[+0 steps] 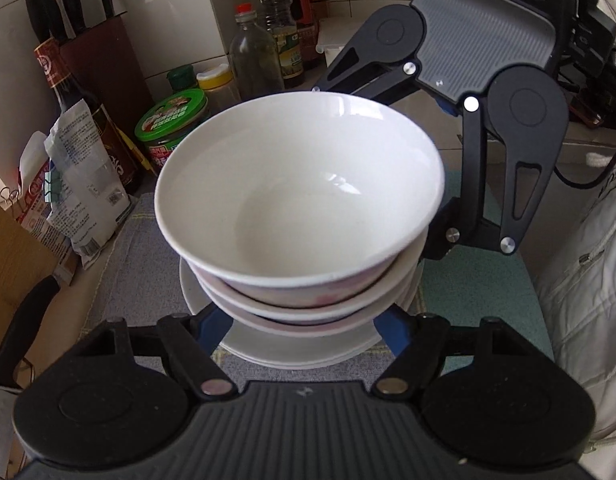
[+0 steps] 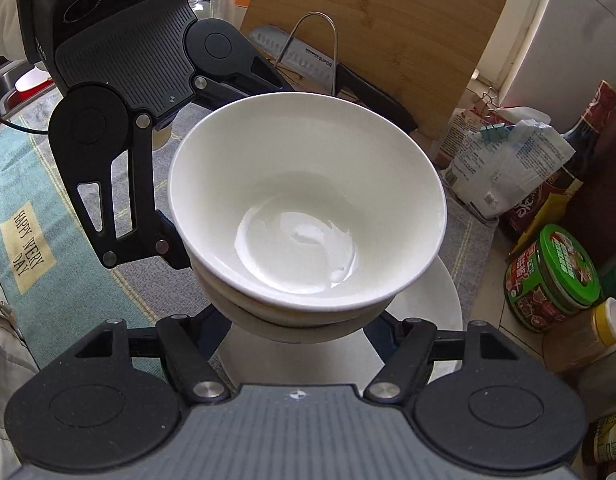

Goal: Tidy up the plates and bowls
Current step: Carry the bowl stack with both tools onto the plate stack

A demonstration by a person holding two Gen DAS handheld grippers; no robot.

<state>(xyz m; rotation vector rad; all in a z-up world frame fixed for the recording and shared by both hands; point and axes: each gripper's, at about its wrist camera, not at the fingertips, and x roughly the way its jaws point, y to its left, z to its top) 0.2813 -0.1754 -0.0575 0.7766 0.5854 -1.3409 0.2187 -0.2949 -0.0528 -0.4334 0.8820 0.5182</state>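
Note:
A stack of three white bowls (image 1: pixel 299 200) sits on stacked white plates (image 1: pixel 299 350) on a grey cloth. The bowl stack also shows in the right wrist view (image 2: pixel 308 208), with the plates (image 2: pixel 436 300) under it. My left gripper (image 1: pixel 303 328) has its blue-padded fingers wide apart on either side of the lower bowls. My right gripper (image 2: pixel 303 328) does the same from the opposite side. The fingertips are hidden under the bowls, so I cannot tell whether they touch. Each gripper shows in the other's view, the right one (image 1: pixel 448 236) and the left one (image 2: pixel 175 252).
Bottles (image 1: pixel 253 52), a green-lidded jar (image 1: pixel 173 124), a knife block (image 1: pixel 95 48) and bags (image 1: pixel 79 184) crowd the back and left. A wooden cutting board (image 2: pixel 372 24) and knife (image 2: pixel 332 68) stand beyond. A teal cloth (image 2: pixel 35 184) lies alongside.

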